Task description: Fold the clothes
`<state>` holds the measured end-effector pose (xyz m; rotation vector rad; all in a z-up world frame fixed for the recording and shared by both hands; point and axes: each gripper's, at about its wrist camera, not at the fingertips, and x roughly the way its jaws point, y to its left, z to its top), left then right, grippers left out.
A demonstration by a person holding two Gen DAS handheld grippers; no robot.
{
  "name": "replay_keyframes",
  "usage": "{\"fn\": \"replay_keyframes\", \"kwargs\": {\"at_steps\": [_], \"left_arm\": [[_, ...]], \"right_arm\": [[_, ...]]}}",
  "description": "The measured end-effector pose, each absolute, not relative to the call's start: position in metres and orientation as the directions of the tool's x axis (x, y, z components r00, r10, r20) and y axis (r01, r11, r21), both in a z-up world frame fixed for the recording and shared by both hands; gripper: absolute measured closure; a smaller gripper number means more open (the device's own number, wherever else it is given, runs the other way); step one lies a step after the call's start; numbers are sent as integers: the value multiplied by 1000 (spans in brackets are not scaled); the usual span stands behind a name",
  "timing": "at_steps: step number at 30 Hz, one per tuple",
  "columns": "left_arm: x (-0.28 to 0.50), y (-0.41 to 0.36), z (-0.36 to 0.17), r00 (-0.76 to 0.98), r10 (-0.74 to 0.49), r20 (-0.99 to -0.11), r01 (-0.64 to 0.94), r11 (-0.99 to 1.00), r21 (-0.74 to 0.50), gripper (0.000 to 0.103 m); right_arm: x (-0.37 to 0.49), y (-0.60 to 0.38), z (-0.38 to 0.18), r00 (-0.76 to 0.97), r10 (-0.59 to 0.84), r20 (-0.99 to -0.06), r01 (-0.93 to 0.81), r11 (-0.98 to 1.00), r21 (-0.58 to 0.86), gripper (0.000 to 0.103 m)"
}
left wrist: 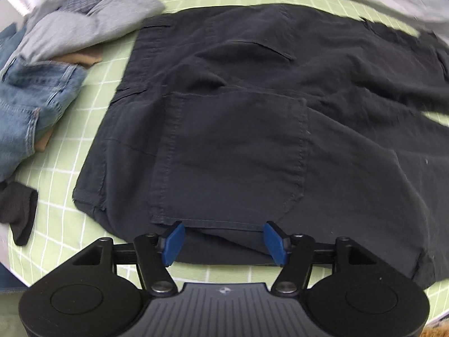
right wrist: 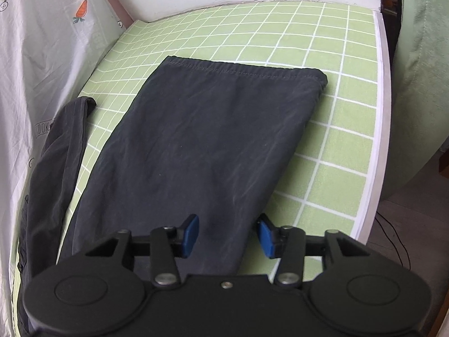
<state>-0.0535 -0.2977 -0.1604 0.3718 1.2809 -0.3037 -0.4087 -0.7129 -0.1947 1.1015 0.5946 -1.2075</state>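
Both grippers, left (left wrist: 223,243) and right (right wrist: 228,236), hover with jaws spread over the trousers (left wrist: 252,129) by the bed's (right wrist: 322,168) near edge; a shallow pinch risks lifting only one layer.

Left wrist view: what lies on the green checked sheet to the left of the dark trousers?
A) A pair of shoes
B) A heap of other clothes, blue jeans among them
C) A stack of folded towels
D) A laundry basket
B: beside the dark trousers, blue jeans lie crumpled with a grey garment and a dark sock on the green checked sheet.
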Motion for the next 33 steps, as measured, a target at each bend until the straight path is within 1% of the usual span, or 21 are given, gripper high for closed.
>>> {"fn": "replay_keyframes", "kwargs": {"at_steps": [1, 2, 4, 7, 10, 12, 13, 15, 17, 19, 21, 23, 26, 27, 28, 29, 30, 31, 33], "left_arm": [[-56, -306, -162, 255, -16, -967, 459, 882, 107, 40], [-55, -311, -163, 246, -25, -969, 484, 869, 100, 40], [-54, -319, -164, 225, -46, -973, 531, 843, 83, 40], [-36, -323, -163, 173, -88, -981, 562, 827, 25, 40], [-11, -334, -164, 129, -61, -990, 594, 804, 28, 40], [-7, -346, -169, 183, 11, -983, 613, 780, 124, 40], [-6, -352, -171, 212, 44, -976, 623, 763, 170, 40], [-16, -361, -176, 277, 67, -959, 642, 729, 236, 40], [-24, -362, -181, 295, 63, -953, 614, 752, 239, 40], [-28, -358, -188, 272, 63, -960, 581, 785, 216, 40], [-32, -351, -191, 285, 51, -957, 550, 809, 207, 36], [-33, -343, -191, 288, 48, -956, 551, 809, 206, 27], [-30, -330, -191, 262, 24, -965, 515, 842, 161, 23], [-29, -327, -191, 252, 18, -968, 510, 848, 148, 23], [-28, -326, -191, 247, 17, -969, 506, 850, 144, 22], [-28, -325, -192, 243, 16, -970, 502, 853, 140, 21], [-27, -324, -192, 239, 16, -971, 499, 855, 137, 20], [-27, -324, -192, 238, 18, -971, 500, 855, 138, 18], [-26, -321, -193, 230, 15, -973, 497, 858, 130, 18]], "right_arm": [[-408, -713, -195, 296, -428, -854, 941, -26, 338, 88], [-408, -712, -195, 290, -425, -857, 944, -20, 330, 93], [-408, -712, -195, 280, -419, -864, 950, -9, 312, 99], [-407, -711, -195, 263, -410, -873, 959, 9, 285, 99], [-400, -709, -193, 234, -404, -884, 972, 94, 215, 99], [-394, -708, -192, 216, -409, -887, 973, 168, 159, 99], [-394, -706, -192, 208, -416, -885, 974, 174, 148, 99], [-394, -701, -191, 194, -430, -882, 975, 184, 125, 100], [-399, -695, -190, 170, -442, -881, 979, 174, 102, 100], [-406, -689, -191, 153, -451, -879, 983, 160, 89, 100], [-414, -685, -192, 149, -453, -879, 984, 153, 88, 100], [-417, -685, -190, 161, -455, -876, 982, 163, 95, 98], [-424, -690, -183, 186, -455, -871, 982, 115, 149, 92], [-427, -693, -182, 189, -463, -866, 982, 84, 170, 82], [-430, -696, -180, 193, -471, -861, 980, 53, 190, 75], [-430, -701, -182, 195, -463, -864, 979, 35, 203, 80], [-430, -704, -184, 189, -457, -869, 979, 24, 200, 100], [-432, -706, -186, 170, -447, -878, 984, 23, 178, 100], [-433, -704, -190, 151, -436, -887, 988, 30, 154, 101]]}}
